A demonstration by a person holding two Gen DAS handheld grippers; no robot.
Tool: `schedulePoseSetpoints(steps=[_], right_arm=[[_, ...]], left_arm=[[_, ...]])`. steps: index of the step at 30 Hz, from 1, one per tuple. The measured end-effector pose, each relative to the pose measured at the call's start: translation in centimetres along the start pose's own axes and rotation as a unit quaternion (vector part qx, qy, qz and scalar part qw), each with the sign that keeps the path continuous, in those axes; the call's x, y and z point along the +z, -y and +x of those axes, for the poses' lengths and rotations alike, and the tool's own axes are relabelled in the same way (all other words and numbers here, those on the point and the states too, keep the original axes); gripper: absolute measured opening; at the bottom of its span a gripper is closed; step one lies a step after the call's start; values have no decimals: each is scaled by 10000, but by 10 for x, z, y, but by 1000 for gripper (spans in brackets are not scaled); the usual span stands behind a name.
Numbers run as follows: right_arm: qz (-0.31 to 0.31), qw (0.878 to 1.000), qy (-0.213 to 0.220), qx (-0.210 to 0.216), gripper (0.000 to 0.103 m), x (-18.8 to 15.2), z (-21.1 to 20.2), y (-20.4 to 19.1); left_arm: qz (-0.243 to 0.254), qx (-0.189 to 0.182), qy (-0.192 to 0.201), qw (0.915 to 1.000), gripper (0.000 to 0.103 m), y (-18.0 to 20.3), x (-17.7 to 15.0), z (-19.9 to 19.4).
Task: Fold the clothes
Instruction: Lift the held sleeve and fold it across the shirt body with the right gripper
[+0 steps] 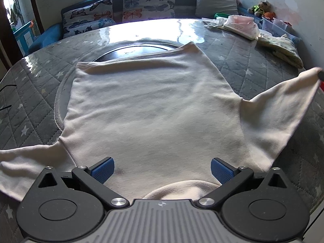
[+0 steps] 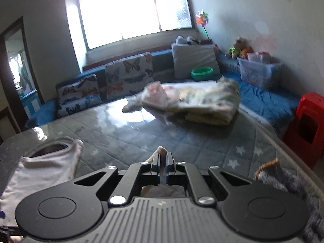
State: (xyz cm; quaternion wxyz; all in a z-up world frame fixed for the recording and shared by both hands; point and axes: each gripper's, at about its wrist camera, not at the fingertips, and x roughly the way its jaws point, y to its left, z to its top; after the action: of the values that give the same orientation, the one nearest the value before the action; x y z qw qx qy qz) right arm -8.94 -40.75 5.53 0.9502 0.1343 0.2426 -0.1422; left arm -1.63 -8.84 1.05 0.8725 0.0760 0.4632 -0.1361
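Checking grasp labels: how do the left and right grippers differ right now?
The left gripper is open, its blue pads wide apart over the white shirt's body near the collar, gripping nothing. The right gripper is shut on the shirt's sleeve tip, which pokes out between its fingers. In the left wrist view that sleeve is lifted and stretched outward. Both are the same black build.

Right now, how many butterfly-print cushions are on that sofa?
2 butterfly cushions: a lower one at the left end of the sofa and a taller one beside it. Others may be hidden.
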Motion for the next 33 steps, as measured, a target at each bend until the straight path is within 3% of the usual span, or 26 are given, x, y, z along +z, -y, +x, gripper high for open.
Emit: schedulePoseSetpoints(steps=[9,18,33], right_arm=[[-373,9945,362,913,4,24,-34,-60],[-975,9756,439,1920,4,38,-54,-145],[-2101,9323,-688,2864,4,-20,-21,-284]], left_arm=[[-156,-120,64,9998,103,-14,-4,-5],[-620,-91,202,9978,103,-57,-13,-16],[-1225,25,215,9922,103,-112,-33,-20]])
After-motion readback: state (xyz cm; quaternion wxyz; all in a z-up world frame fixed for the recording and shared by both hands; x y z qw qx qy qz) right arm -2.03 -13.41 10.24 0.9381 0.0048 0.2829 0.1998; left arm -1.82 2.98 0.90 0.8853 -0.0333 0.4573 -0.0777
